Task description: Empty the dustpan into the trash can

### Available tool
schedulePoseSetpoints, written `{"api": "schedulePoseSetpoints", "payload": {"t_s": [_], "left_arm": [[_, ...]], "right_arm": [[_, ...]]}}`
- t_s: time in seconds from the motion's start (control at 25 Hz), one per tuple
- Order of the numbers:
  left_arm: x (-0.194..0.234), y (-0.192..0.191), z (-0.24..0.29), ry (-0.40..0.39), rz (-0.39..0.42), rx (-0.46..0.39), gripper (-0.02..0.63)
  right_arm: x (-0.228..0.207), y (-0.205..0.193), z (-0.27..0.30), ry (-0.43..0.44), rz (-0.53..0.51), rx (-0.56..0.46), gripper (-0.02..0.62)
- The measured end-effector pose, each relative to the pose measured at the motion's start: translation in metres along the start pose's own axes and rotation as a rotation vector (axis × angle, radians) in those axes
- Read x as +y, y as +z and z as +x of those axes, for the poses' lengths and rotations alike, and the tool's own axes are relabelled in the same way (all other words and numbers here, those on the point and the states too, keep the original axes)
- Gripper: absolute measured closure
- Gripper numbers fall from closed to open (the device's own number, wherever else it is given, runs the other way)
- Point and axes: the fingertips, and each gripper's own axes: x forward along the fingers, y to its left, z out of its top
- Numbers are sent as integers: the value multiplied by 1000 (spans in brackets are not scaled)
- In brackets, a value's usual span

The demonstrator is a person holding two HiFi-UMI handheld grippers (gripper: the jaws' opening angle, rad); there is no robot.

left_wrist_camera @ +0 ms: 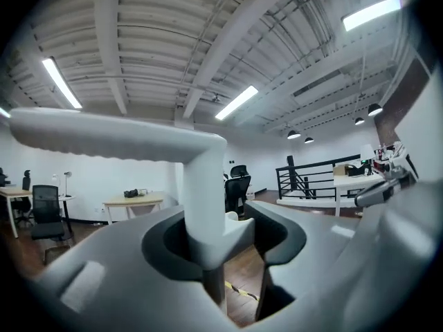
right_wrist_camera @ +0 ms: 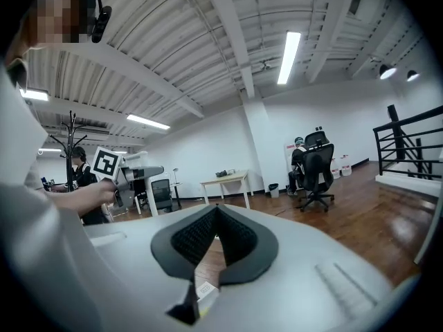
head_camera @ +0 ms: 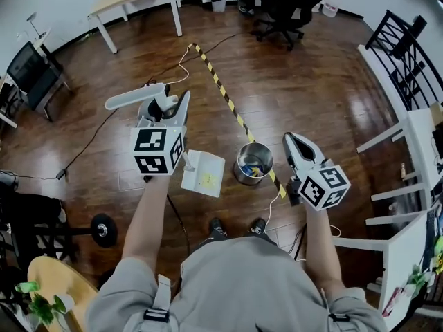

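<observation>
Head view: the left arm reaches forward with the left claw (head_camera: 174, 104) level. The dustpan (head_camera: 204, 173) hangs just left of the trash can (head_camera: 253, 163), and the right claw (head_camera: 291, 140) is at the can's right, over open floor (head_camera: 311, 75).
Left gripper view: the claw is clenched on the dustpan's handle.
Right gripper view: the claw is clenched and empty.

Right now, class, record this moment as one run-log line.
left gripper: shut on dustpan handle | dustpan: beside trash can, not over it | right gripper: shut, empty
</observation>
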Motion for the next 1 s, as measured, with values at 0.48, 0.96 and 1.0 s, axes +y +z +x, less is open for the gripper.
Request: {"api": "schedulePoseSetpoints", "payload": {"t_s": [0.48,0.96,1.0], "left_arm": [[-66,53,75,-70,-42,-79,419],[-160,28,180,-90,54,-10,417],[-169,30,190,-83,67,-5,417]], "right_arm": [[-48,14,-65,-144,15,-60,597],[-124,0,-125,-274,78,-73,597],[-132,-1,-130,-278,83,-74,597]]}}
